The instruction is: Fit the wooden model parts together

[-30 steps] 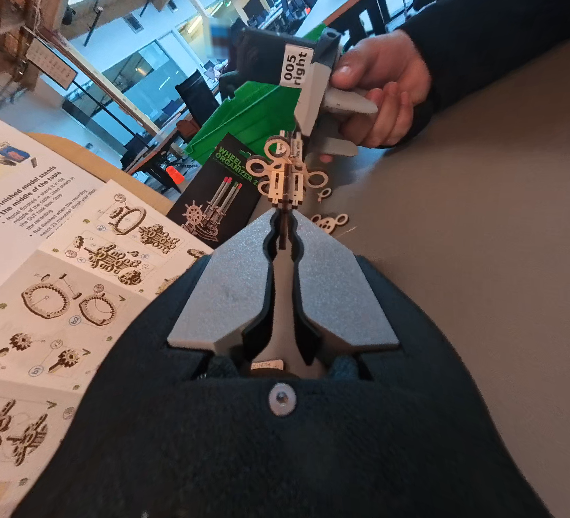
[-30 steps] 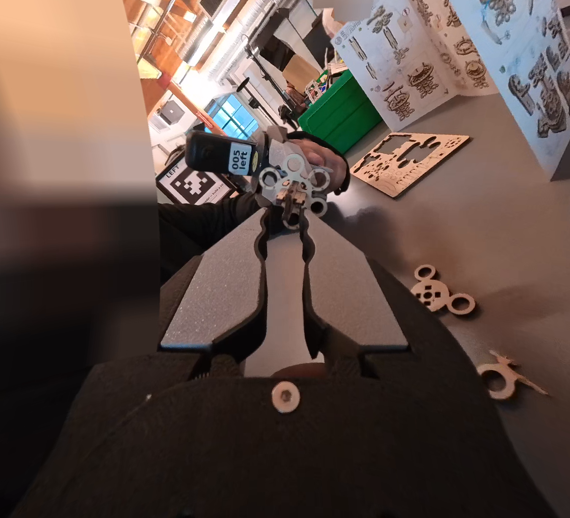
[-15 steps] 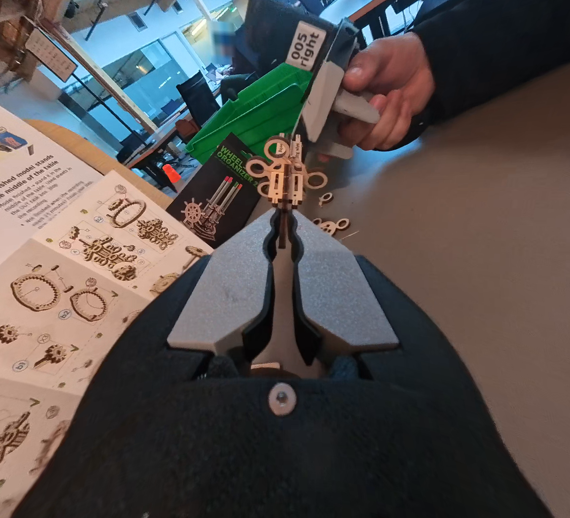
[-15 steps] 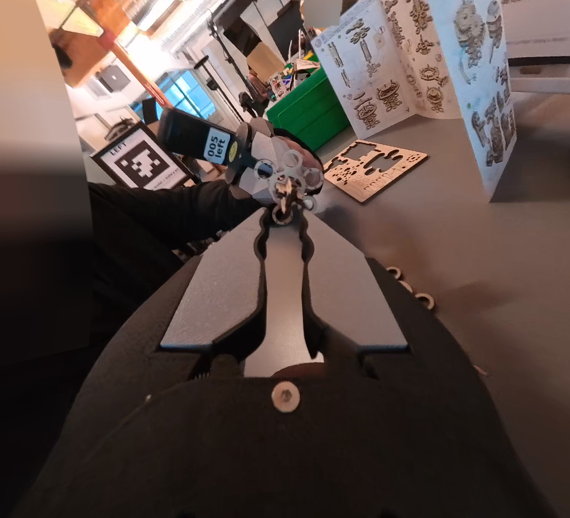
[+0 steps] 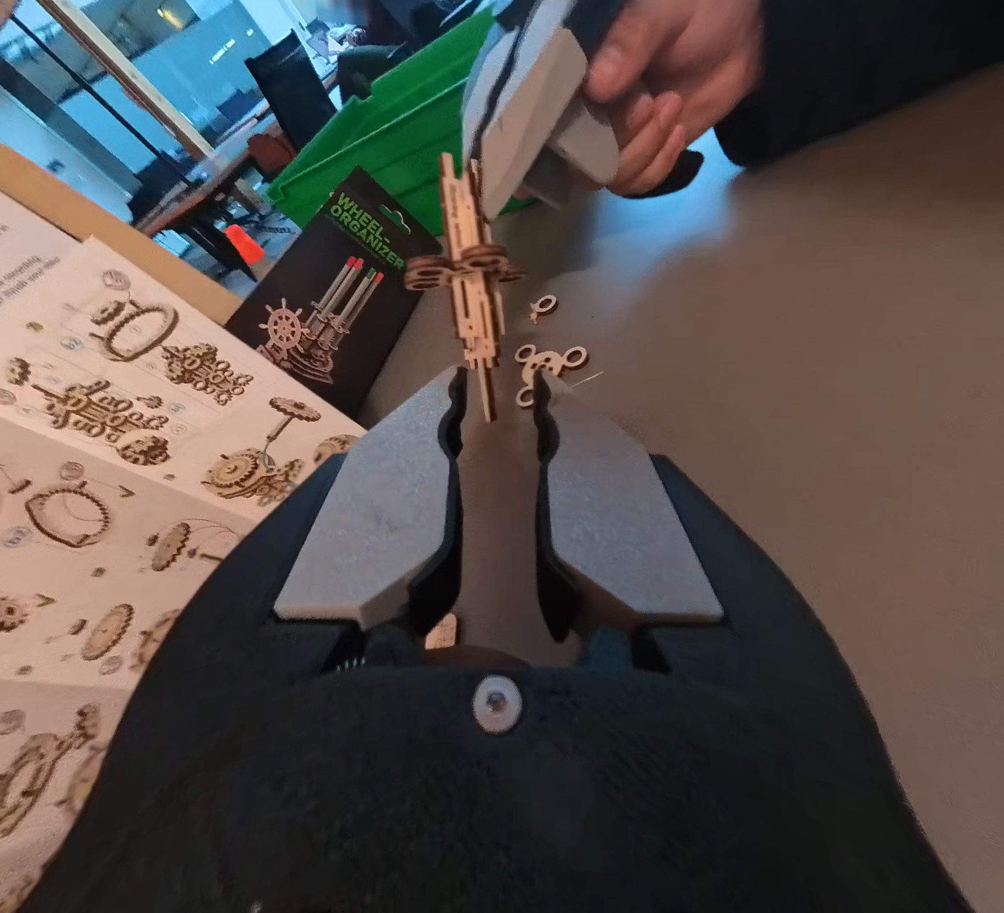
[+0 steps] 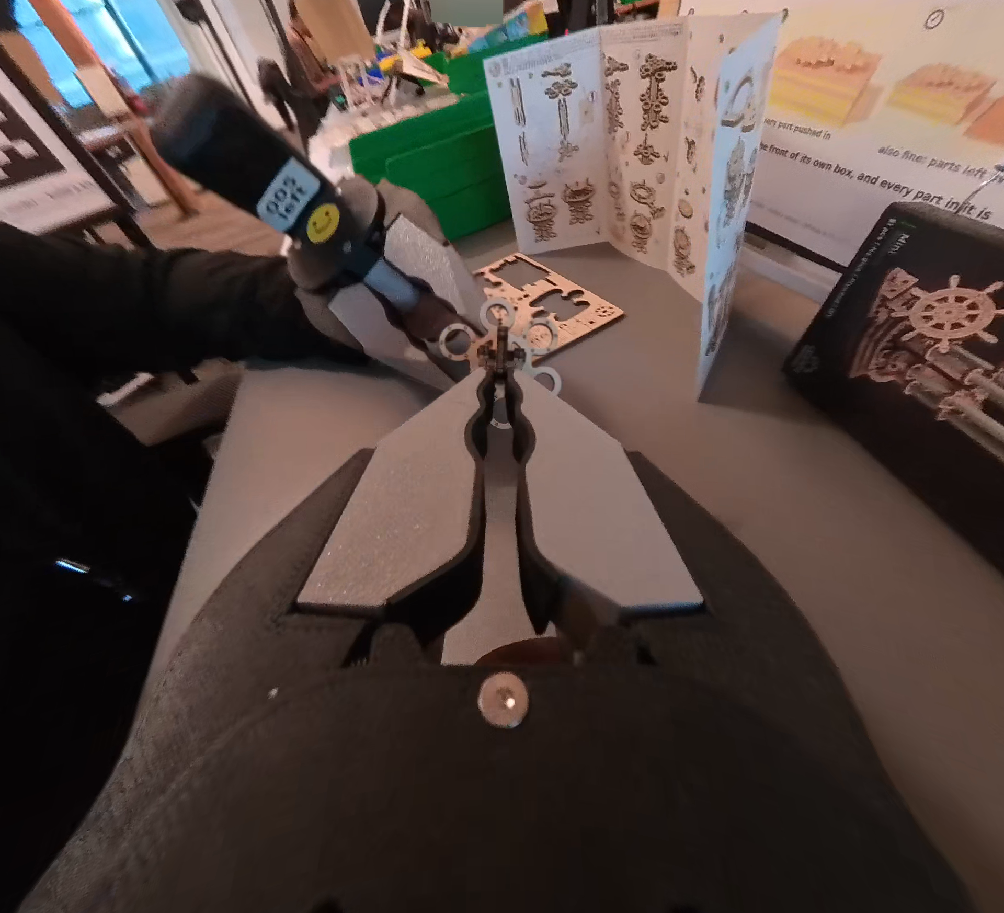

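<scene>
Wooden assembly [image 5: 474,284] clamped in right jaws, left jaws released; grey table [image 5: 788,398], office behind.

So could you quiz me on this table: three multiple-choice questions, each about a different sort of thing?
1. Where is the flat punched-out wooden sheet?
A. lying on the grey table before the standing folded paper leaflet
B. on top of a box
C. in a bare hand

2. What colour are the plastic bins?
A. red
B. green
C. yellow

3. Which fingers clamp the small ringed wooden model?
A. the left ones
B. the right ones
C. neither

Answers:
1 A: the sheet lies flat on the table in front of the leaflet.
2 B: both views show the bins green.
3 B: the right gripper is closed on the model, while the left gripper stands open around its lower end.
</scene>
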`<state>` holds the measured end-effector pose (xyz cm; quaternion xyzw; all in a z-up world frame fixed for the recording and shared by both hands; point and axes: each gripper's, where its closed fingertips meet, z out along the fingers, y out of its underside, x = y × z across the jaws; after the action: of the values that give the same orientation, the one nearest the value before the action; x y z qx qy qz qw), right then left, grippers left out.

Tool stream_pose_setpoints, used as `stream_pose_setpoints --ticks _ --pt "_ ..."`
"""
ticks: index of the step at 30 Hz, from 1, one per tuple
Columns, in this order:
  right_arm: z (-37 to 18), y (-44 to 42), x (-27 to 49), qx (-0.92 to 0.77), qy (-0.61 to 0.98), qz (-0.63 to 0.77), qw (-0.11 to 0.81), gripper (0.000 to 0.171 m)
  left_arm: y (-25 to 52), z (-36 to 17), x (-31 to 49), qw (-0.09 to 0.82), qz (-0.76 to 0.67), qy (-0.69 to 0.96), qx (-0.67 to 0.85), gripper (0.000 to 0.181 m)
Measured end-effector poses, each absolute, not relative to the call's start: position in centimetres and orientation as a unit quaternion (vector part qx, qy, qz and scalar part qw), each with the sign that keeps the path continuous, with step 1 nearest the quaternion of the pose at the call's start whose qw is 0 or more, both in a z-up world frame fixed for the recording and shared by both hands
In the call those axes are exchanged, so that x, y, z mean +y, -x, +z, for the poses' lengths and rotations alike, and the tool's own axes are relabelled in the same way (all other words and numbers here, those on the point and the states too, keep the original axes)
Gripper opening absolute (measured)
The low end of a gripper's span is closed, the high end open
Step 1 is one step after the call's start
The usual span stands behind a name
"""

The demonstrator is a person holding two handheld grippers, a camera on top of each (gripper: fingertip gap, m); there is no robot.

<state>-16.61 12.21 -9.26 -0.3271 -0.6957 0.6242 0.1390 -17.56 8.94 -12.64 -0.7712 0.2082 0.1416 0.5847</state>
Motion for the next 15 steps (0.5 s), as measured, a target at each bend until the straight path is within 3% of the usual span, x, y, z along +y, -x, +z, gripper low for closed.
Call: stream_pose_setpoints --ticks 8,11,15 --pt "-11.7 16.4 10.7 -0.784 0.288 0.532 0.141 0.000 17.2 -12.7 8.7 0.588 0.009 0.793 0.158 0.039" --pt "-10.9 17.0 10.0 -0.802 0.274 0.511 0.142 0.000 17.1 -12.7 8.6 0.589 0.007 0.792 0.160 0.019" --pt "-9.1 17.7 9.1 -0.813 0.257 0.507 0.127 0.000 17.1 -13.3 8.5 0.572 0.010 0.804 0.161 0.016"
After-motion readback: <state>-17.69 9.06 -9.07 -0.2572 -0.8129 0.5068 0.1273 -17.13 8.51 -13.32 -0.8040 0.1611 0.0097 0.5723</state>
